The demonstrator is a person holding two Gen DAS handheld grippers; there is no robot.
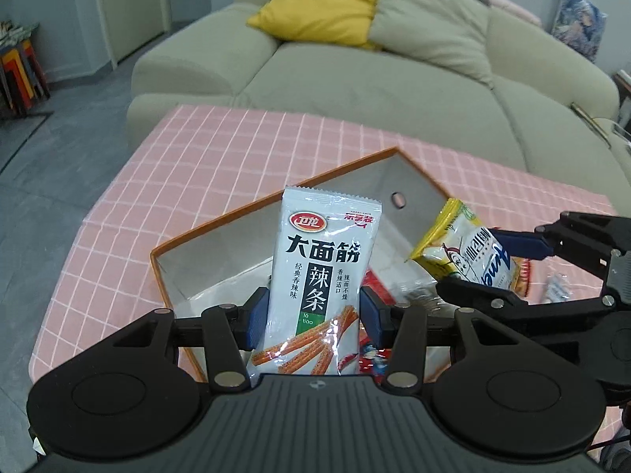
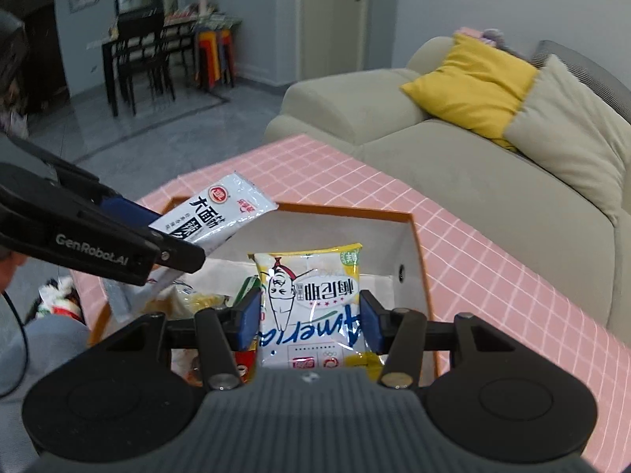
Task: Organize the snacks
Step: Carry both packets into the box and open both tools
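Left wrist view: my left gripper [image 1: 315,311] clamps a white snack packet [image 1: 319,272], my right gripper [image 2: 311,317] a yellow bag [image 2: 311,299], both over the box [image 2: 414,236].

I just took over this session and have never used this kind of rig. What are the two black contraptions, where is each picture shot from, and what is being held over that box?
There is no robot arm. A person carries two handheld two-finger grippers, each with a fisheye camera looking along its fingers. One picture is from the left gripper, the other from the right gripper; each also shows up at the edge of the other's view.

The left gripper is closed on a white spicy-strip snack packet. The right gripper is closed on a yellow-and-white snack bag, seen upside down.

Both hang over an open orange-rimmed box that already holds a few other snack packs. The box sits on a pink checked tablecloth, with a beige sofa behind.
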